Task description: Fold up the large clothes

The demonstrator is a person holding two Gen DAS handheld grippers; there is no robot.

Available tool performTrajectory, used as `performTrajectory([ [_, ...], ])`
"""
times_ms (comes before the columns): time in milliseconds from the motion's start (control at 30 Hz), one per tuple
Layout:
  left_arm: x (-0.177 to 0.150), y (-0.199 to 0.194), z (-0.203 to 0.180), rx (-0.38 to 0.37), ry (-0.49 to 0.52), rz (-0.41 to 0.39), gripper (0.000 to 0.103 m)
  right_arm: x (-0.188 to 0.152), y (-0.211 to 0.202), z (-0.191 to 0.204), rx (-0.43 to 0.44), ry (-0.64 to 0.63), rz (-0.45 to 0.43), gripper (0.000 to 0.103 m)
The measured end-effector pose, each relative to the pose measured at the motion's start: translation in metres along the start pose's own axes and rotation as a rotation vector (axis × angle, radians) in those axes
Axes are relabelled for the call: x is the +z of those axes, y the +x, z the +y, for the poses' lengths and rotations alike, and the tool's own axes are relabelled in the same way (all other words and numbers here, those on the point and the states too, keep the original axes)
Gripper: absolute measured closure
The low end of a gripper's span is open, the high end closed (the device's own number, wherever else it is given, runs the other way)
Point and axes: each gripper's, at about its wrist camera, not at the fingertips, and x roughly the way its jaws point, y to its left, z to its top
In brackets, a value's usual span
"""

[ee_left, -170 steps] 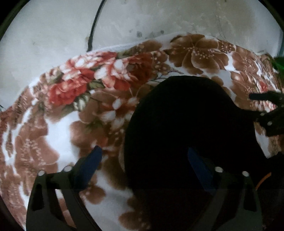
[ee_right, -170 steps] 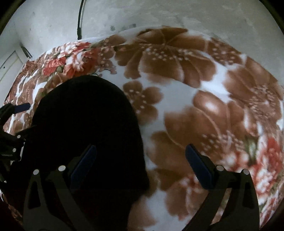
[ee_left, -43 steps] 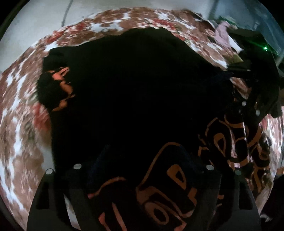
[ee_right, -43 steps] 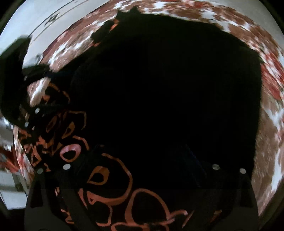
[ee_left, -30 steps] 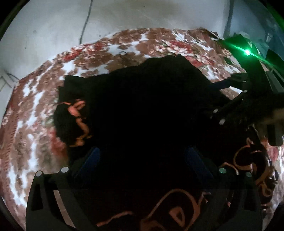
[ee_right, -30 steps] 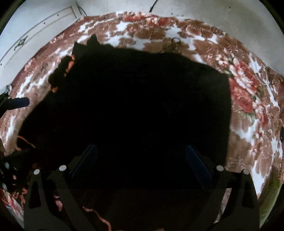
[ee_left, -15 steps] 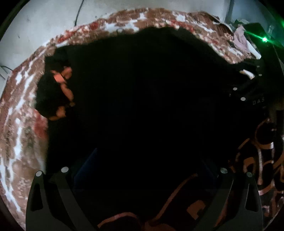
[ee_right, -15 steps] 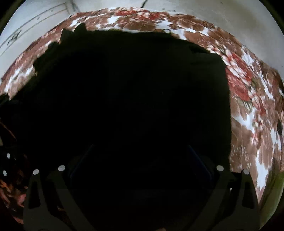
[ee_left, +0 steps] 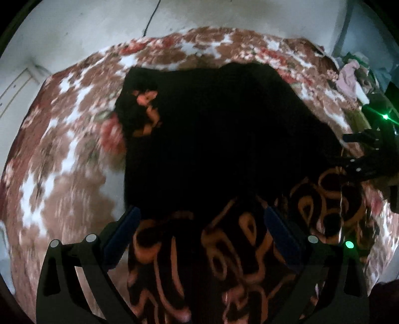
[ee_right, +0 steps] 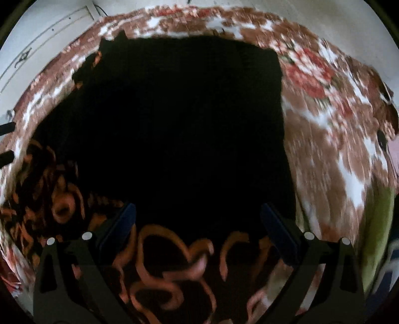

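Note:
A large black garment (ee_left: pixel 224 129) with orange swirl print lies spread on the floral blanket (ee_left: pixel 62 162). Its printed near part (ee_left: pixel 199 261) runs under my left gripper (ee_left: pixel 202 224), which stands open above it with nothing pinched. A bunched sleeve with orange marks (ee_left: pixel 142 109) sits at the garment's far left. My right gripper (ee_left: pixel 361 154) shows at the right edge over the printed cloth. In the right wrist view the same garment (ee_right: pixel 187 124) fills the middle. The right gripper (ee_right: pixel 198 219) is open over its printed near edge (ee_right: pixel 174 261). The left gripper's fingertips (ee_right: pixel 6 143) poke in at the left edge.
The blanket (ee_right: pixel 336 149) reaches a pale wall (ee_left: pixel 99 25) with a dark cable (ee_left: pixel 149 20). A heap of clothes (ee_left: pixel 349 77) and a green light (ee_left: pixel 385 116) lie far right. Green cloth (ee_right: pixel 379 224) borders the blanket at right; a white panel (ee_right: pixel 37 37) is far left.
Both views have pulled back from the garment, so more blanket shows around it and the orange-printed near part is back under the fingers. Both grippers stay open; the picture is motion-blurred.

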Motion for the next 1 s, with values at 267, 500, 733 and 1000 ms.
performTrajectory([
  [267, -0.079, -0.012, 0.008, 0.063, -0.106, 0.141, 0.006, -0.075, -0.016, -0.033, -0.059, 0.080, 0.088, 0.005],
  [500, -0.129, -0.032, 0.036, 0.096, -0.197, 0.240, 0.006, -0.138, -0.031, -0.048, -0.086, 0.093, 0.212, 0.005],
  [733, -0.156, -0.051, 0.087, -0.003, -0.412, 0.314, 0.006, -0.172, -0.035, -0.035, 0.003, 0.085, 0.290, 0.005],
  [1000, -0.170, -0.030, 0.066, -0.115, -0.305, 0.364, 0.006, -0.177, -0.012, -0.029, 0.081, 0.162, 0.338, 0.005],
])
